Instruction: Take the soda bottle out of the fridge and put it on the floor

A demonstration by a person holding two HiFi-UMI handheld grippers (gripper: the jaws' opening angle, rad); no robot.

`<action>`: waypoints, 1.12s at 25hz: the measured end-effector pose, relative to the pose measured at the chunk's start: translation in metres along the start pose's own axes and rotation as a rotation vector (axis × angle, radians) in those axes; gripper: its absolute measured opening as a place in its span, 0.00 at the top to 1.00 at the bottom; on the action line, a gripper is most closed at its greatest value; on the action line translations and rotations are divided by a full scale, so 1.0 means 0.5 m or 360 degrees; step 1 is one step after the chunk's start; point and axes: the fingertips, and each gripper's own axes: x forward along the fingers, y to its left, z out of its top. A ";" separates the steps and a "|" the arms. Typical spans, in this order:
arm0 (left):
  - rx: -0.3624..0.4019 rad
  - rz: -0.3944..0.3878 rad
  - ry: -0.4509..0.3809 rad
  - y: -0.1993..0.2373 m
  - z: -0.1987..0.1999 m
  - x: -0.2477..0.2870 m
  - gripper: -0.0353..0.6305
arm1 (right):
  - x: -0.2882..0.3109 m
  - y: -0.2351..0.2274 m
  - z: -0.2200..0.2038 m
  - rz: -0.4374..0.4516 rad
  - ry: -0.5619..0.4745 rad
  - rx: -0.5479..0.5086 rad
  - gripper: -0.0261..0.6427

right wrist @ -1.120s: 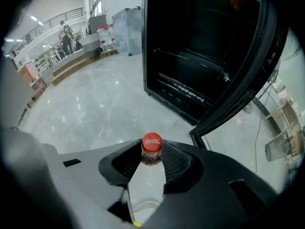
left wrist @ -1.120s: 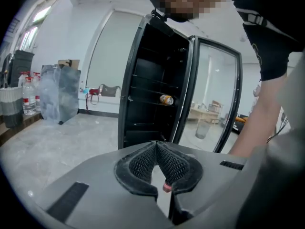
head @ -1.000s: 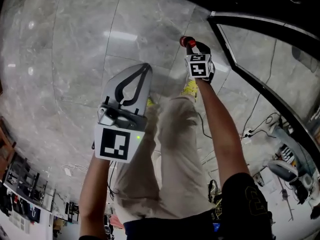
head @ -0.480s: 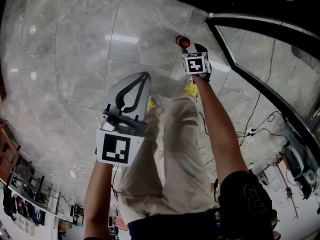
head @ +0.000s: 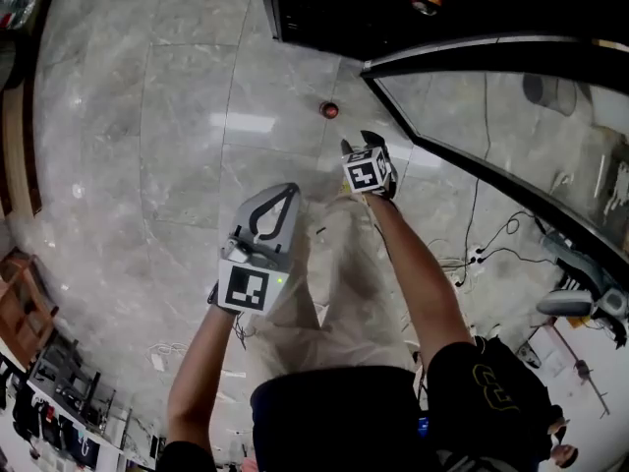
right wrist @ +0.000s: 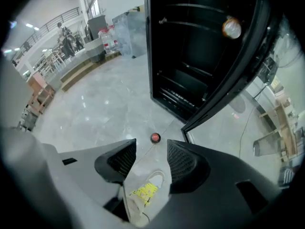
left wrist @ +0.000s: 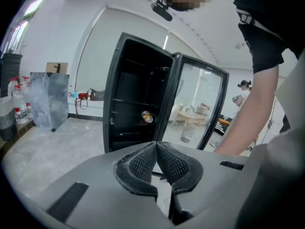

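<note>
1. While the person stands facing the tall black fridge with its glass door swung open, both bare forearms reach out ahead of the body in the head view.
2. The right arm is stretched nearly straight, and its right gripper points steeply down at the grey marble-tiled floor.
3. Right gripper view: the dark ribbed pads stand apart, having just closed in a little. Nothing is clamped between them.
4. The red-capped soda bottle stands upright on the floor, seen from above. It is just beyond the right gripper's tips, clear of them, and near the foot of the fridge by the door's lower corner.
5. Through the gap between the right pads show floor tile, a beige trouser leg and a pale shoe with yellow marking.
6. The left arm is bent at the elbow and held closer in. The left gripper points forward, only slightly below level, towards the fridge.
7. Left gripper view: the pads meet at their tips and hold nothing.
8. A small round orange-and-silver item sits on a fridge shelf; what it is cannot be told.
</note>
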 end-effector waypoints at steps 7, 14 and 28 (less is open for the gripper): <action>0.0108 0.0124 -0.0001 -0.077 0.236 -0.126 0.92 | -0.374 -0.019 0.071 0.0006 -0.0160 0.0373 0.69; 0.0128 0.0224 -0.0086 -0.121 0.416 -0.266 0.92 | -0.716 0.030 0.144 0.0074 -0.0537 0.0451 0.74; 0.0299 0.0408 -0.0294 -0.111 0.616 -0.485 0.92 | -1.227 0.032 0.281 -0.0011 -0.1253 0.0407 0.97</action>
